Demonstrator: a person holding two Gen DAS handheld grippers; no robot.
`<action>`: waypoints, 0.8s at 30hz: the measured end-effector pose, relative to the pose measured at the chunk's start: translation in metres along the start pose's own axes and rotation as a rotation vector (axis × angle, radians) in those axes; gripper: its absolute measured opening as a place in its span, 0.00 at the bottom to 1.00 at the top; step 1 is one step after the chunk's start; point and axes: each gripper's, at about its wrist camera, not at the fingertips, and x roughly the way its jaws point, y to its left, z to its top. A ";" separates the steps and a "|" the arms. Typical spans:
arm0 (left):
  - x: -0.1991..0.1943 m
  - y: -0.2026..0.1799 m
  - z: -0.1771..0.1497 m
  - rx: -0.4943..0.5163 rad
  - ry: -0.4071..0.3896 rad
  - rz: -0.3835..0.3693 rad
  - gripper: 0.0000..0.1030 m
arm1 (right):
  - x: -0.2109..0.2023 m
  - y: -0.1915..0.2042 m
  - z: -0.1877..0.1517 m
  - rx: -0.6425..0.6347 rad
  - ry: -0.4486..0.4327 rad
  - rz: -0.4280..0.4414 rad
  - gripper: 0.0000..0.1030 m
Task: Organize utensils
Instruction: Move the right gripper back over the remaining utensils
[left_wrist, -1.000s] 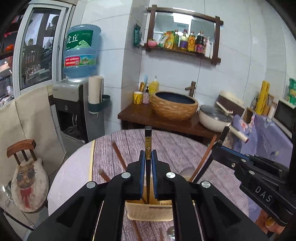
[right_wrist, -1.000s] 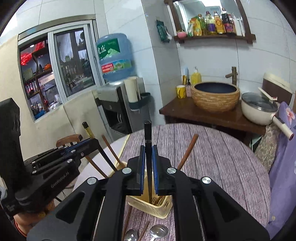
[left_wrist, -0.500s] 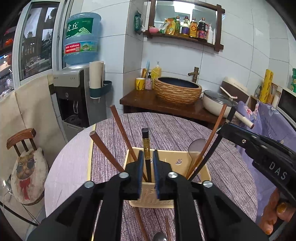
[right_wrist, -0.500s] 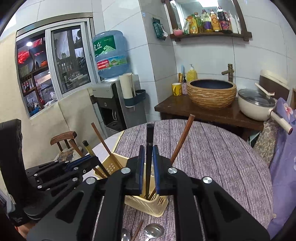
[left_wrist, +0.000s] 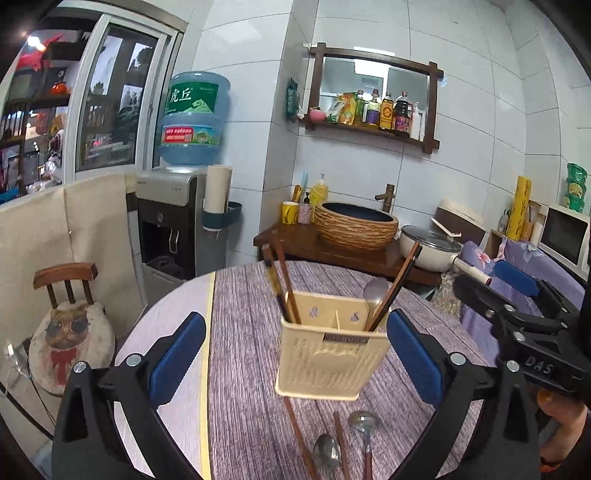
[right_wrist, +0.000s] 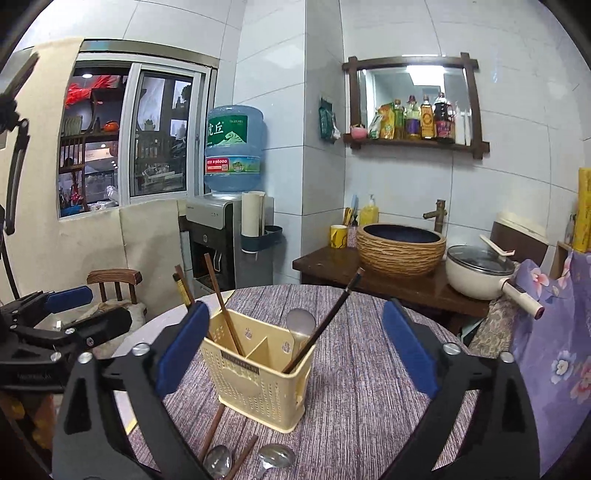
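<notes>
Left wrist view: your left gripper (left_wrist: 295, 354) is opening wide, empty; the yellow utensil caddy (left_wrist: 328, 358) stands mid-frame between its pads, and two loose spoons (left_wrist: 327, 450) and chopsticks (left_wrist: 295, 424) lie lengthwise at lower centre.

Right wrist view: your right gripper (right_wrist: 291, 350) is opening wide too, empty, with the spoons (right_wrist: 275, 456) bottom centre, nearer it.

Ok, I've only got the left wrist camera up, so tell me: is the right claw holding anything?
Observer: No. The right claw has its jaws opening and grips nothing; the caddy only shows beyond, between the pads.
Operator: One stick in the caddy's left section is a blur here. What is it?
Observer: The right wrist view shows it sharp: a yellow-banded chopstick with a dark top, leaning beside a brown chopstick, its lower part hidden behind the claw's finger.
</notes>
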 end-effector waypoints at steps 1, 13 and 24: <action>0.001 0.002 -0.006 0.000 0.011 0.000 0.95 | -0.005 0.001 -0.006 0.001 -0.006 0.003 0.94; 0.007 0.020 -0.087 0.007 0.115 0.087 0.95 | -0.014 0.001 -0.091 0.047 0.130 -0.020 0.94; 0.016 0.040 -0.121 -0.081 0.235 0.099 0.95 | -0.009 0.004 -0.149 0.097 0.262 -0.018 0.94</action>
